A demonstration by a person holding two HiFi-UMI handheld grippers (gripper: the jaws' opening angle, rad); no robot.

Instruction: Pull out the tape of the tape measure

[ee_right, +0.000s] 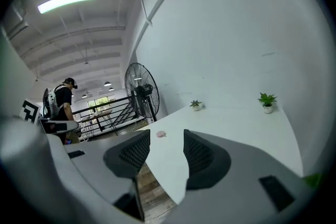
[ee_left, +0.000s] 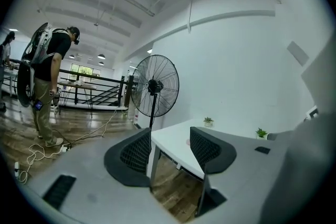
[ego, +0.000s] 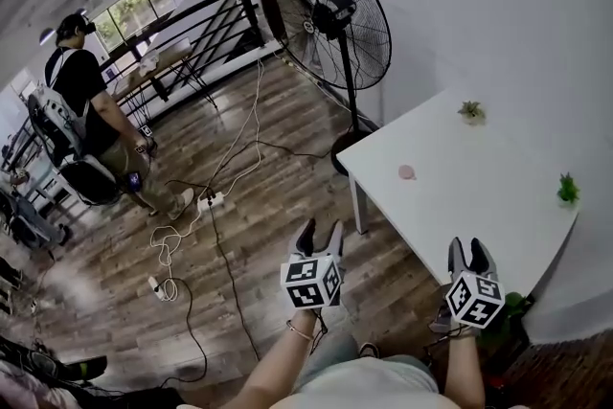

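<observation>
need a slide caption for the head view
Left gripper and right gripper, jaws open, before a table with a pink item and two plants

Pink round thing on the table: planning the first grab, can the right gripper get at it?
Probably yes. The right gripper is open and empty, and the pink round thing lies alone on a bare stretch of the table, with nothing between them.
</observation>
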